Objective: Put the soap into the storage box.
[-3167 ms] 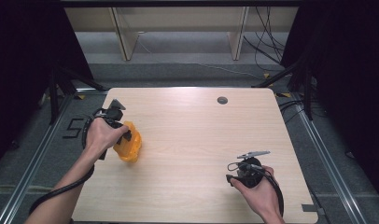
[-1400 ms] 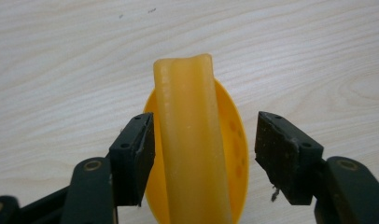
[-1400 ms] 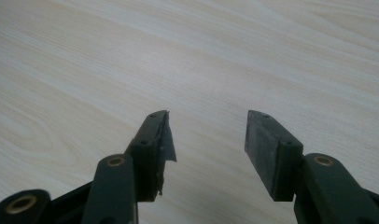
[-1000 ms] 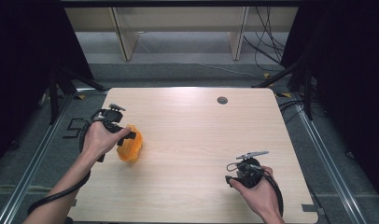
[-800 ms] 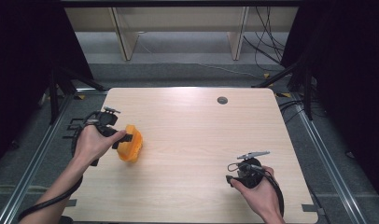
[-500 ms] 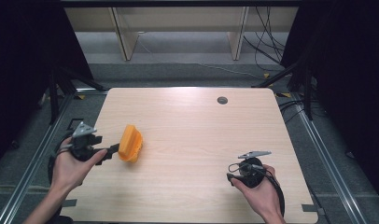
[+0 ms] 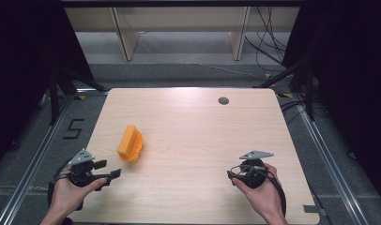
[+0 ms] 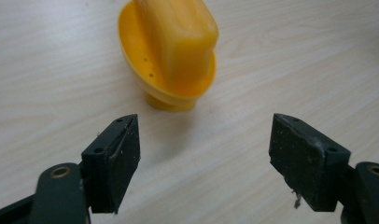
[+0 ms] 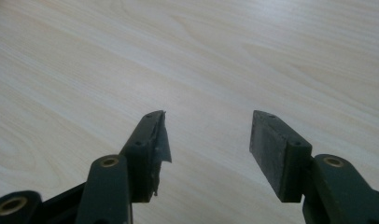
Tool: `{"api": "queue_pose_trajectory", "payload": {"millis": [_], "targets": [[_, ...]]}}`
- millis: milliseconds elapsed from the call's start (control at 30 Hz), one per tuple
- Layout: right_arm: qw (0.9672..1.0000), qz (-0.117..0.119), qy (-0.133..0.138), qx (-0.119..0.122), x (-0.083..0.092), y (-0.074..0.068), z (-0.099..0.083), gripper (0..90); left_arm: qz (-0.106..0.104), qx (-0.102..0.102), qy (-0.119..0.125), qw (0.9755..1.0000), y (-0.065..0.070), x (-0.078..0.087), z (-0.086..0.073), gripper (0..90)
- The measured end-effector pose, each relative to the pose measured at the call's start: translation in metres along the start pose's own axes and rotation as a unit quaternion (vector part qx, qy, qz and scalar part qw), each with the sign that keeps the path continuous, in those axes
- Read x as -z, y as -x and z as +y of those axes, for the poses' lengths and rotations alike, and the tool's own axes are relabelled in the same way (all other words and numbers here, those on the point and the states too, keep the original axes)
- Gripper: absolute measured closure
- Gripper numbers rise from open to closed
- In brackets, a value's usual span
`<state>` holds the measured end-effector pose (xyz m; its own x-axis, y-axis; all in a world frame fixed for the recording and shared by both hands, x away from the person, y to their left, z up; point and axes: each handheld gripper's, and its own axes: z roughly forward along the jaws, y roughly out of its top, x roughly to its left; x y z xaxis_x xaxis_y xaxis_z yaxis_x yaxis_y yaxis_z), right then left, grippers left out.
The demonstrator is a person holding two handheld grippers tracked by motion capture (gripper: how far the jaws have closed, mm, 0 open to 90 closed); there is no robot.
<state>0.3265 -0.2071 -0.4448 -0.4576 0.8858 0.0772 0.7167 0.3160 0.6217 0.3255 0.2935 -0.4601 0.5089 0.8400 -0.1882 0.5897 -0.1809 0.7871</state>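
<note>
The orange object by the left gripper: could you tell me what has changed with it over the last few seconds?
The left gripper let go of the orange object and drew back toward the person, jaws now open. The object lies free on the table. The right gripper stayed put, open.

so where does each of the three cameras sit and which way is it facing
High view: fixed above the person's side, looking forward and down on the wooden table; both forearms enter from the bottom, left gripper and right gripper in hand.
Left gripper view: rides on the left gripper, looking along its open jaws at the orange piece lying apart from them.
Right gripper view: rides on the right gripper, looking along its open jaws at bare tabletop.
Shared: the orange piece shows in the high and left gripper views.
</note>
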Motion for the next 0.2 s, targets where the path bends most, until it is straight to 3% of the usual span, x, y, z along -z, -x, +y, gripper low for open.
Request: {"api": "queue_pose_trajectory", "payload": {"millis": [100, 133, 200], "targets": [[1.0000, 0.002, 0.007, -0.001, 0.0015, -0.0002, 0.0000, 45.8, -0.004, -0.003, -0.014, 0.9999, -0.0028, 0.0013, -0.0007, 25.1], [1.0000, 0.002, 0.009, -0.001, 0.0013, -0.0006, -0.0001, 45.8, -0.009, 0.010, -0.011, 0.9999, -0.0030, 0.0003, -0.0014, 25.3], [0.9999, 0.007, 0.009, 0.002, 0.0001, -0.0001, -0.0004, 45.8, -0.011, 0.011, -0.010, 0.9998, -0.0037, 0.0003, -0.0013, 25.8]]}}
